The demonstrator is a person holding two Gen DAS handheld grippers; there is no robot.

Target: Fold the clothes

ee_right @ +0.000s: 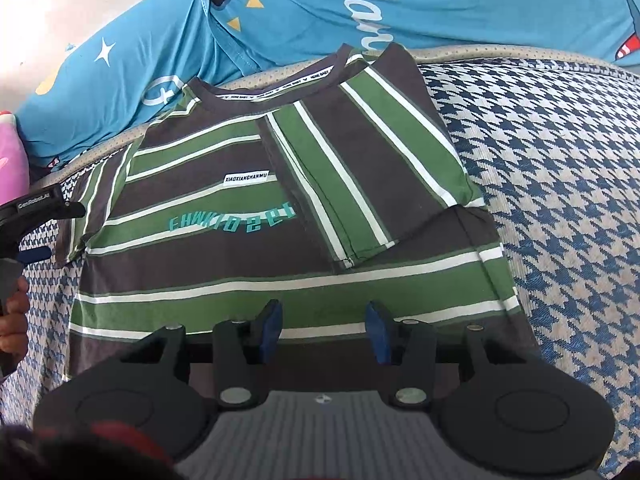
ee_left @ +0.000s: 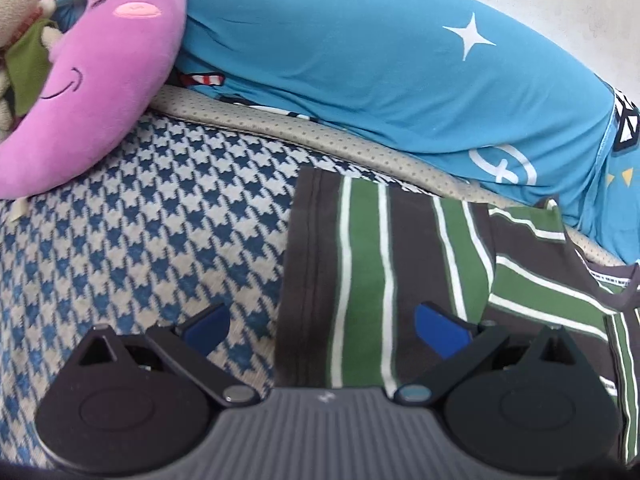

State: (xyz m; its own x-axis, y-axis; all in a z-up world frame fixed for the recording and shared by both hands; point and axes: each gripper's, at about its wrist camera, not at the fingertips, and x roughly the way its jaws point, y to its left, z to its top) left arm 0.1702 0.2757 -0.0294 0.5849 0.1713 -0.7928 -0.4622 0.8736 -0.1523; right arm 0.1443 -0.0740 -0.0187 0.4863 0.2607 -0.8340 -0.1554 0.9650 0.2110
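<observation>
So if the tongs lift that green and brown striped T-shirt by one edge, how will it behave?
The green and brown striped T-shirt looks thin and floppy, so it would probably drape. Its folded-over sleeve would likely fall open. It seems light, and may drag on the houndstooth cover.

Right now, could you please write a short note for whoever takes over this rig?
Left tool: open, holding nothing, over the left sleeve edge of the striped T-shirt.
Right tool: part open, empty, above the shirt's bottom hem.
The shirt lies flat, front up, on the houndstooth cover, collar toward the blue pillow.
Done: right sleeve side folded in over the chest.
Left: fold the left sleeve side in, then fold hem to collar.
</observation>
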